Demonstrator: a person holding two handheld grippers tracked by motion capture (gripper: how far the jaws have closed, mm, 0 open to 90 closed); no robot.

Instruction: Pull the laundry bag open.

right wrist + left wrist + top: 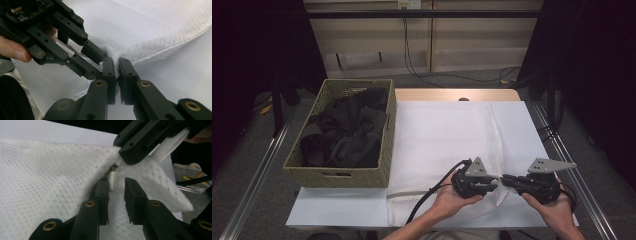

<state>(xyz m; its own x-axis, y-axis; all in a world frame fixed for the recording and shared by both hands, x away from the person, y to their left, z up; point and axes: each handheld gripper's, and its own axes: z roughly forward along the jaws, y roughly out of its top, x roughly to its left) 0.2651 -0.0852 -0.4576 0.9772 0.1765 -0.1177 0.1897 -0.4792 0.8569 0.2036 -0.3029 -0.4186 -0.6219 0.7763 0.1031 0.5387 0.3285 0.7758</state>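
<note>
At the table's near edge, the right gripper (117, 65) pinches the mesh bag's (447, 135) hem, while the left gripper's (117, 185) parted jaws straddle the zipper pull (113, 180) between them.

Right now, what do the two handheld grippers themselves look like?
Both are black. The left gripper and right gripper each carry a grey three-cornered plate on top. A black cable trails from the left one. Up close, the jaws are flat black bars on linkages with brass-coloured pivots. The forearms are bare, no sleeves.
</note>
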